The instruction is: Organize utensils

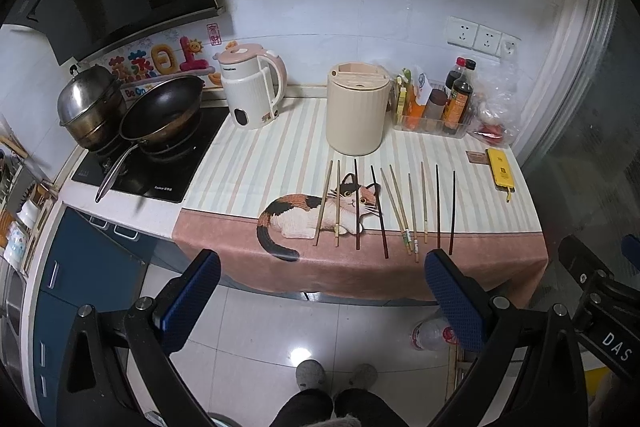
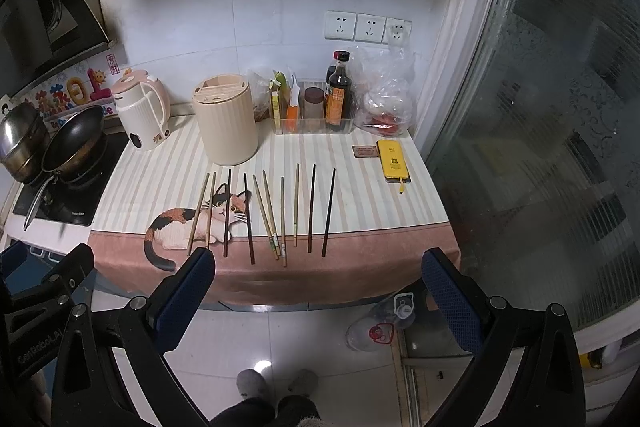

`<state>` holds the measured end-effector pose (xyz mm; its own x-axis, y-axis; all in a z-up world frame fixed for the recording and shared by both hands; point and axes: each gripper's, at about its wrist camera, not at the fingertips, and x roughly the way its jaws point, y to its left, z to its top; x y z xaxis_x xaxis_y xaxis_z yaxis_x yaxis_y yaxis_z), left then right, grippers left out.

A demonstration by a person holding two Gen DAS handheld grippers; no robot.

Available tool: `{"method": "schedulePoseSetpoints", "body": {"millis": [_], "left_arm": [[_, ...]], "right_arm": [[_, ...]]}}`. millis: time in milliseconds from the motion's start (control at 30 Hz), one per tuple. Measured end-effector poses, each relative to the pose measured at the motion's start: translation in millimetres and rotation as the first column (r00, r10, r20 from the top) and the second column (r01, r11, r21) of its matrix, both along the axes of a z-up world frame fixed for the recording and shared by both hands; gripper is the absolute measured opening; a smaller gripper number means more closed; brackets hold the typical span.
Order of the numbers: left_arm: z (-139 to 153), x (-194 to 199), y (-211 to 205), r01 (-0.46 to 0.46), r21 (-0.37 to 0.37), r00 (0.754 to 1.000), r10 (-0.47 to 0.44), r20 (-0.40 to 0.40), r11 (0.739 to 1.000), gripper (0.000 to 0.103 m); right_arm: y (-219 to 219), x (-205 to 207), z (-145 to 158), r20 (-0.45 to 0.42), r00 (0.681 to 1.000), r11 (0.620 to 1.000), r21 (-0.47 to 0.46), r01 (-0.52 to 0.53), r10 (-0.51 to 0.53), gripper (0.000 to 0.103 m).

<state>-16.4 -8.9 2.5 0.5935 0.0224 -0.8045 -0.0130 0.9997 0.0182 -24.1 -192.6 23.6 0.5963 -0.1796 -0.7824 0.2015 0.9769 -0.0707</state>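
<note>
"DAS" – right gripper, "Be On" – wall decal

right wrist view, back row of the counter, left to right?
steamer pot → wok → pink kettle → beige utensil holder → clear condiment tray → plastic bag

Your right gripper hangs wide open before ten wooden chopsticks, below the ribbed cream cylindrical holder.
</note>
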Motion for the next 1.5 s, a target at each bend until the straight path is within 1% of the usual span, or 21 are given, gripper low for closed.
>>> {"method": "schedulePoseSetpoints", "body": {"millis": [167,267,300,333,400,433,500,600,700,767,867,967,1067,1133,1200,1267,1300,1333,1367,1433,1500], "left_arm": [[-2.2,2.9,1.6,-0.019,0.0,1.0,0.019,0.003,1.0,0.103],[-4.0,7.6,-3.1,-0.023,-0.001,1.0,0.023,0.018,1.0,0.103],[-4.1,10.3,-5.0,-0.024,-0.002,0.999,0.024,0.041,1.0,0.103],[-4.7,13.8,-7.0,-0.032,0.01,0.996,0.031,0.086,0.999,0.103],[-8.7,22.7,-10.2,-0.056,0.047,0.989,0.049,0.14,0.997,0.103],[-10.9,26.0,-9.7,-0.063,0.058,0.987,0.054,0.155,0.996,0.103],[-20.6,39.4,-10.4,-0.085,0.08,0.982,0.07,0.174,0.993,0.103],[-38.9,61.9,-9.8,-0.098,0.088,0.983,0.082,0.166,0.991,0.103],[-57.7,83.4,-11.2,-0.109,0.119,0.983,0.089,0.161,0.987,0.103],[-70.7,97.9,-10.6,-0.119,0.135,0.984,0.099,0.148,0.984,0.103],[-95.1,125.0,-6.0,-0.124,0.139,0.989,0.11,0.1,0.982,0.103],[-124.9,155.2,0.7,-0.109,0.144,0.994,0.105,0.034,0.984,0.103],[-162.8,191.6,11.3,-0.085,0.148,0.994,0.095,-0.057,0.985,0.103],[-185.6,212.9,17.9,-0.077,0.143,0.989,0.094,-0.117,0.987,0.103],[-214.7,236.5,23.3,-0.063,0.124,0.977,0.087,-0.197,0.99,0.103],[-246.1,258.4,26.1,-0.033,0.102,0.957,0.061,-0.283,0.994,0.102],[-256.4,266.2,25.9,-0.02,0.098,0.949,0.05,-0.311,0.995,0.1],[-267.7,273.3,25.3,-0.005,0.092,0.941,0.036,-0.337,0.996,0.095],[-279.1,280.8,24.0,0.007,0.09,0.932,0.026,-0.362,0.996,0.09],[-300.6,294.5,24.1,0.035,0.079,0.91,0.001,-0.415,0.996,0.073],[-315.5,304.1,24.3,0.048,0.074,0.895,-0.01,-0.446,0.996,0.067]], "right_arm": [[-2.4,3.0,-1.1,0.0,1.0,1.0,0.007,-0.015,0.015,0.103],[-7.9,7.4,-2.9,0.008,1.0,1.0,0.016,-0.013,0.013,0.103],[-10.6,9.3,-3.7,0.012,1.0,1.0,0.02,-0.009,0.009,0.103],[-13.9,11.7,-4.3,0.021,1.0,1.0,0.027,-0.005,0.005,0.103],[-21.7,17.9,-7.1,0.061,0.998,0.999,0.037,0.013,-0.015,0.103],[-24.7,21.3,-8.9,0.071,0.997,0.999,0.033,0.021,-0.023,0.103],[-32.9,31.9,-17.3,0.089,0.995,0.999,0.027,0.043,-0.046,0.103],[-44.3,55.2,-38.9,0.084,0.994,0.997,0.024,0.07,-0.072,0.103],[-51.0,81.3,-66.2,0.056,0.996,0.997,0.026,0.069,-0.07,0.103],[-52.5,100.1,-87.9,0.011,0.998,0.997,0.03,0.068,-0.068,0.103],[-51.8,128.6,-119.9,-0.06,0.997,0.997,0.051,0.059,-0.056,0.103],[-48.9,155.2,-150.8,-0.115,0.992,0.996,0.066,0.058,-0.05,0.102],[-47.6,181.0,-180.5,-0.164,0.985,0.993,0.098,0.066,-0.05,0.097],[-46.0,202.4,-202.6,-0.2,0.978,0.99,0.122,0.074,-0.049,0.089],[-43.8,221.8,-222.5,-0.239,0.97,0.987,0.141,0.079,-0.043,0.081],[-40.3,244.8,-248.3,-0.291,0.956,0.983,0.162,0.088,-0.038,0.075],[-38.5,252.5,-257.5,-0.314,0.949,0.98,0.174,0.093,-0.034,0.068],[-36.5,262.6,-269.4,-0.34,0.94,0.976,0.194,0.095,-0.024,0.061],[-34.5,271.7,-280.3,-0.361,0.932,0.971,0.217,0.096,-0.012,0.058],[-31.1,286.8,-298.9,-0.398,0.917,0.962,0.255,0.101,0.009,0.043],[-28.5,300.1,-316.6,-0.43,0.902,0.953,0.283,0.106,0.027,0.038]]}}
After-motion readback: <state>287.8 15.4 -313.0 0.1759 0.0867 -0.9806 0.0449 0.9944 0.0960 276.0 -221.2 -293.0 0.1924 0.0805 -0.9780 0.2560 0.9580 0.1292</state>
